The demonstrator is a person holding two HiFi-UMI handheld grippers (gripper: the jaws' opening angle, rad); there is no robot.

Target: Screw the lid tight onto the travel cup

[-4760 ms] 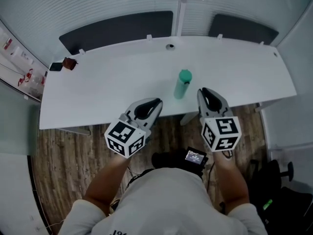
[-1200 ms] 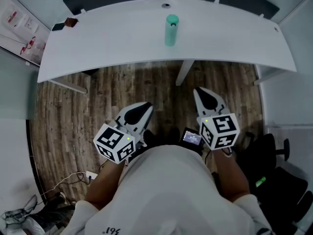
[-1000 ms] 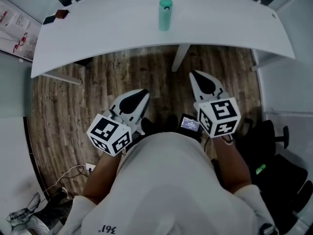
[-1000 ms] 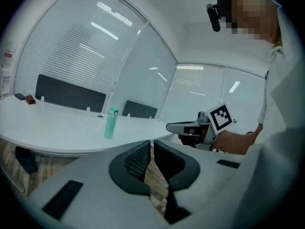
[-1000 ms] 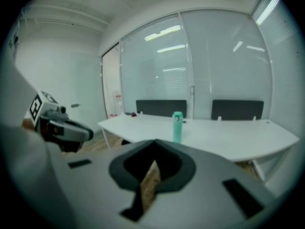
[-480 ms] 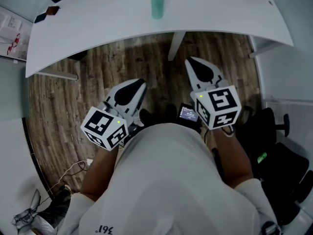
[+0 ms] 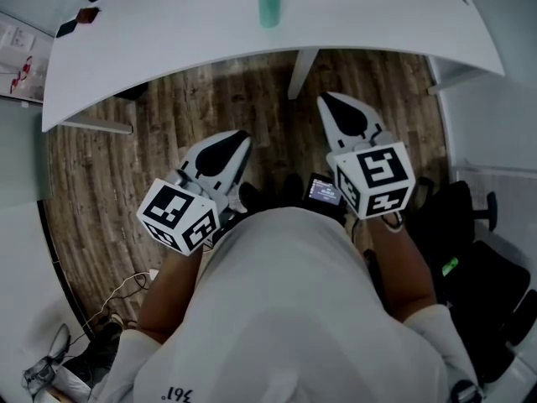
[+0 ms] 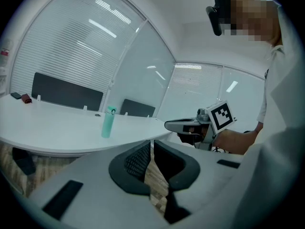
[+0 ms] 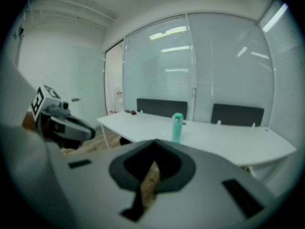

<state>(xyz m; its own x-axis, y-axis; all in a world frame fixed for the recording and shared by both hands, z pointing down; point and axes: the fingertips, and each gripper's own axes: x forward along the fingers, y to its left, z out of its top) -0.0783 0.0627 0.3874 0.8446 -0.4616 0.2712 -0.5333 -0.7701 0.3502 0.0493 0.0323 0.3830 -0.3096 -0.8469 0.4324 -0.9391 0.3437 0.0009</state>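
Office, blinded glass walls (image 9: pixel 157 66), long white desk (image 7: pixel 168 49)

table (image 7: pixel 168 49): far side cropped at top | lid (image 8: pixel 111 110): seating too small to tell

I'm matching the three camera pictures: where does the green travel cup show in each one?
Head view: travel cup at top centre, upright on the white table.
Left gripper view: travel cup left of centre, mid-height.
Right gripper view: travel cup just right of centre, mid-height.
Shared landmark: the white table it stands on.
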